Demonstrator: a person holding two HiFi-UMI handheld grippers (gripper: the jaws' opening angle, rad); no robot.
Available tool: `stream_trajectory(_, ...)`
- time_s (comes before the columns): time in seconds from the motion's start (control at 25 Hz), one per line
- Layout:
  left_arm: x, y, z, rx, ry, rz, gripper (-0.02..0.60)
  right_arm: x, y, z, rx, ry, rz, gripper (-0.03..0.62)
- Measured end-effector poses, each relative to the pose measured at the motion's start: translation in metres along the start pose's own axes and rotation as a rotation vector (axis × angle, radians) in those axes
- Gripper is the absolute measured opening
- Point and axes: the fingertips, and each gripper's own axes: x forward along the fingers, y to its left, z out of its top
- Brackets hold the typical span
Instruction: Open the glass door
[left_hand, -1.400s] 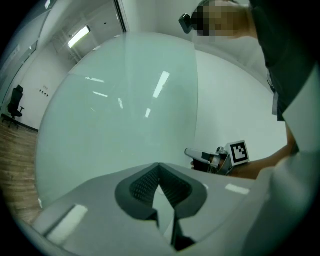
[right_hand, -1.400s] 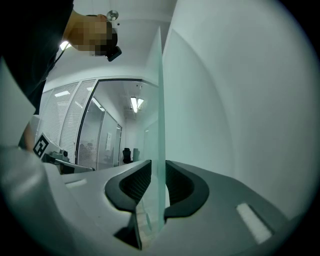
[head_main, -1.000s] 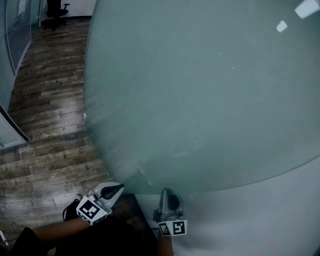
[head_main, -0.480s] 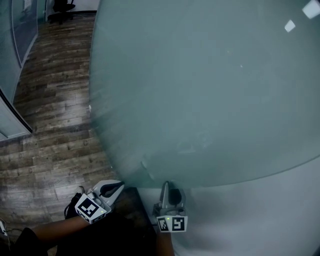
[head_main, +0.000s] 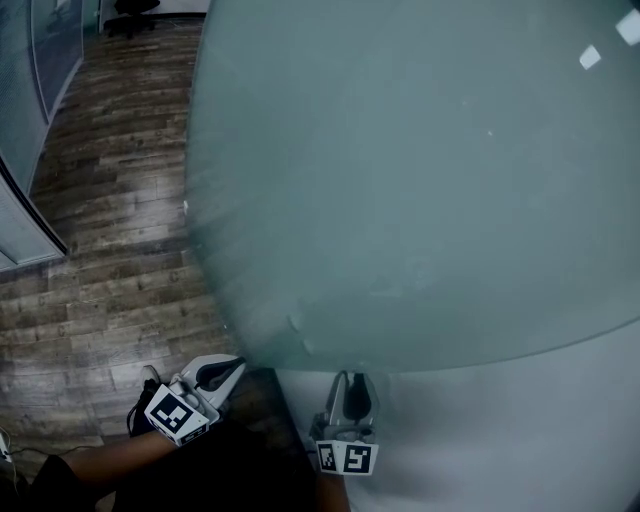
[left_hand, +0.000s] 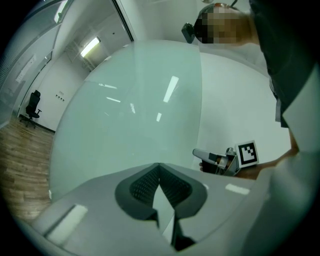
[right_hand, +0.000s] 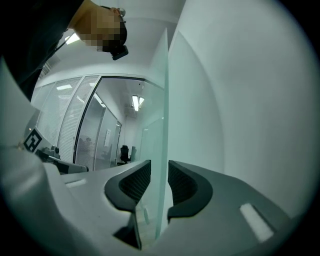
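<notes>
The frosted glass door (head_main: 420, 180) fills most of the head view, its free edge running down to the bottom centre. My right gripper (head_main: 352, 385) points level at that edge. In the right gripper view the door's edge (right_hand: 162, 125) stands between the two pads of the right gripper (right_hand: 160, 172); the jaws have just been opening and stand slightly apart from the glass. My left gripper (head_main: 232, 368) is to the left of the door, shut with nothing in it (left_hand: 159, 170), facing the pane (left_hand: 130, 115).
Wood-plank floor (head_main: 100, 200) lies left of the door. A glass partition (head_main: 20, 100) and an office chair (head_main: 130, 15) are at the far left. A white wall (head_main: 520, 440) is close on the right, behind the door.
In the head view the door and floor have drifted a little to the right. Both grippers stay nearly where they were, the right one still at the door's edge.
</notes>
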Motion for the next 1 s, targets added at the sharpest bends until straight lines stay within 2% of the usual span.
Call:
stream_trajectory(0.16,-0.005,0.004,0.013,0.002,-0.018,-0.023,0.000,-0.010,0.014,0.003,-0.053,0.013,-0.030,0.084)
stream_trajectory(0.24,-0.008,0.008,0.015,0.002,-0.001,-0.026,0.000,-0.014,0.025,0.006,-0.059,0.012,-0.037,0.069)
stream_trajectory(0.36,-0.012,0.014,0.022,0.013,0.009,-0.025,0.000,-0.010,0.052,0.008,-0.037,0.010,0.008,0.048)
stream_trajectory(0.4,-0.015,0.016,0.026,0.016,-0.001,-0.025,0.000,-0.007,0.063,0.008,-0.022,0.009,0.033,0.011)
stream_trajectory(0.52,-0.029,0.028,0.044,0.020,-0.042,-0.008,0.000,0.012,0.096,0.014,0.023,-0.002,0.098,0.002)
stream_trajectory(0.64,-0.052,0.049,0.056,0.029,-0.031,0.064,0.000,0.035,0.140,0.025,0.028,-0.014,0.187,0.002)
stream_trajectory(0.8,-0.090,0.079,0.076,0.054,-0.075,0.171,0.000,0.066,0.198,0.033,0.028,-0.032,0.305,0.002)
stream_trajectory(0.92,-0.119,0.095,0.086,0.145,-0.085,0.251,0.000,0.086,0.237,0.032,0.017,-0.020,0.385,0.002)
stream_trajectory(1.0,-0.135,0.102,0.094,0.168,-0.100,0.291,0.000,0.098,0.261,0.028,0.025,-0.002,0.442,0.000)
